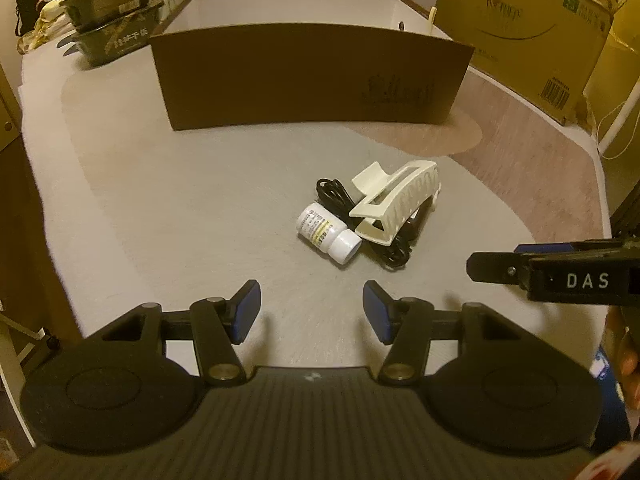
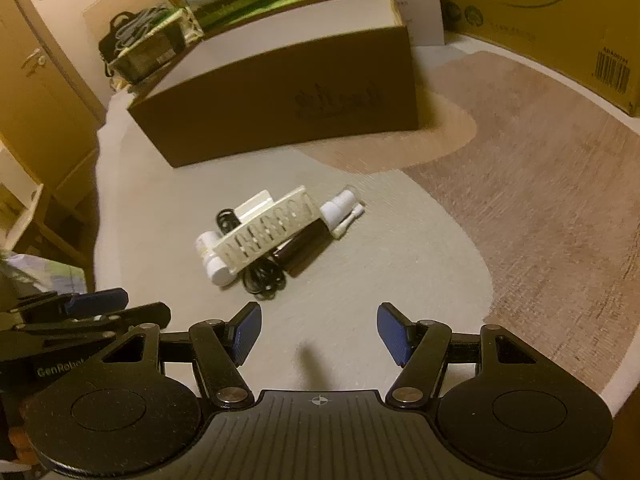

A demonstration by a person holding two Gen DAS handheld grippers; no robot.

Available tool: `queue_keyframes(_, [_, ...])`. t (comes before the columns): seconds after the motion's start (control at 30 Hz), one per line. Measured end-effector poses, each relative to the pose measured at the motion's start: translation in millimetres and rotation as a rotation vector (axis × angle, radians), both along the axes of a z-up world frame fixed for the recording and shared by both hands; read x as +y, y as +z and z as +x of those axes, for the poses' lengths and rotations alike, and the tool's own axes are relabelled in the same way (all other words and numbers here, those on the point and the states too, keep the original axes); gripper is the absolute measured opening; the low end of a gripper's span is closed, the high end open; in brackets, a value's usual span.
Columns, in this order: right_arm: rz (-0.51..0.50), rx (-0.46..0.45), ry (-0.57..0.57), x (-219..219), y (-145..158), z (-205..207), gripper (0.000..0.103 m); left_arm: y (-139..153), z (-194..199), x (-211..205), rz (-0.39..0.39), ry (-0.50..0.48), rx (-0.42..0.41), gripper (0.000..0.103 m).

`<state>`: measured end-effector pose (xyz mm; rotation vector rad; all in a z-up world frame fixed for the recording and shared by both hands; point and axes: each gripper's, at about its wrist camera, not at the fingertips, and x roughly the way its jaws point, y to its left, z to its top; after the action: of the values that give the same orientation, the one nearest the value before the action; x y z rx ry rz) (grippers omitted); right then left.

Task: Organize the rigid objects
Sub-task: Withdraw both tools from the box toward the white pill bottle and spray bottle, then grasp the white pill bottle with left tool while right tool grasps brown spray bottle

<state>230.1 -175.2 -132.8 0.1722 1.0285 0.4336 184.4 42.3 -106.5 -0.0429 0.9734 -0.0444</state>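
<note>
lying mid-table: cream hair claw clip (image 1: pixel 394 204) resting over black coiled cable (image 1: pixel 334 196), touching white pill bottle (image 1: pixel 326 234) | brown open box (image 1: pixel 308 80) sitting beyond | left gripper (image 1: pixel 312 312) hovering near, jaws spread, gripping nothing | right gripper (image 2: pixel 319 334) likewise spread, gripping nothing

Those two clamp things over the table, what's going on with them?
A person is tidying small items, one hand-held gripper in each hand. Both the left hand-held gripper and the right hand-held gripper are open and hold nothing. Ahead of them lies a small pile: a white pill bottle, a cream hair clip and a coiled black cable. Behind it stands an open brown box, probably where the items go. Nothing is picked up yet.
</note>
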Motion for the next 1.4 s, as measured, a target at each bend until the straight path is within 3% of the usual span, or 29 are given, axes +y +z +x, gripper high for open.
queue_keyframes(0.47, [-0.006,0.006,-0.012,18,-22,25,0.064,-32,32,-7,0.037,-0.026,-0.004,0.054])
queue_keyframes(0.8, [0.001,-0.017,-0.012,36,-31,44,0.064,-39,48,14,0.053,0.046,-0.003,0.054])
queue_keyframes(1.17, [-0.126,-0.064,-0.048,6,-35,57,0.064,-37,49,36,0.075,0.077,-0.009,0.054])
queue_keyframes(1.4, [-0.113,-0.069,0.014,-6,-34,58,0.064,-30,52,34,0.073,0.031,-0.034,0.054])
